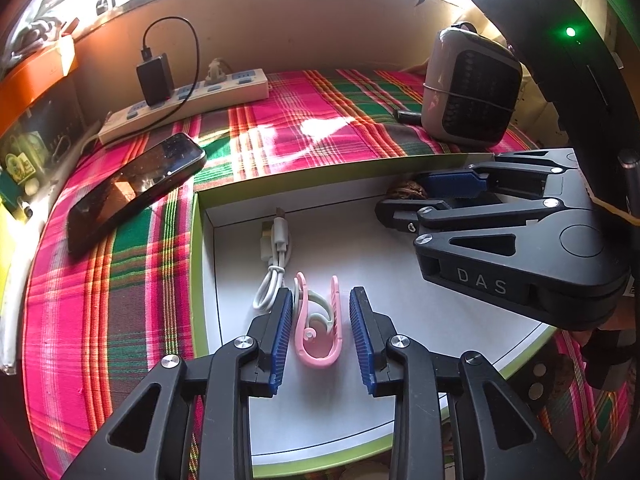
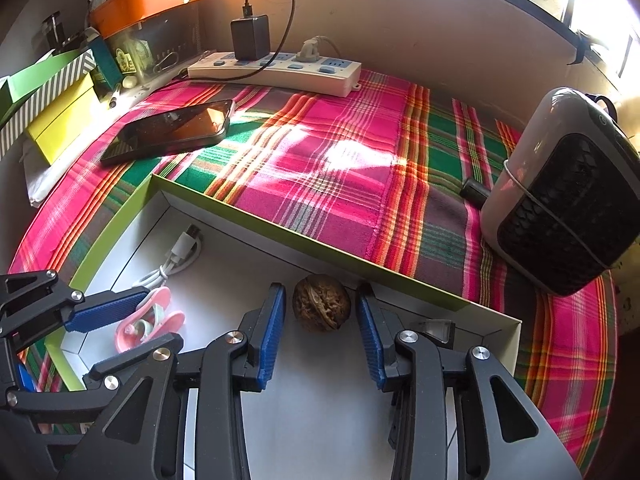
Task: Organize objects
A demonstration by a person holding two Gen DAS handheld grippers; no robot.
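Harsh window glare, sunlit patches on plaid cloth (image 2: pixel 320 152), fisheye-bent edges.

Home: plaid tablecloth (image 2: pixel 320 168), power strip (image 2: pixel 276 70), phone (image 2: pixel 172 130)

You have one box (image 1: pixel 400 264) with three things inside: one cable (image 1: pixel 276 256), one pink clip (image 1: pixel 318 320), one walnut (image 2: pixel 321 302). On the cloth (image 2: pixel 340 160) you have one phone (image 2: pixel 172 130), one power strip (image 2: pixel 280 70), one heater (image 2: pixel 568 196).

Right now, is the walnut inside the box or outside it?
Inside. The walnut lies on the white floor of the box, near its far wall, between the right tool's open pads, untouched.
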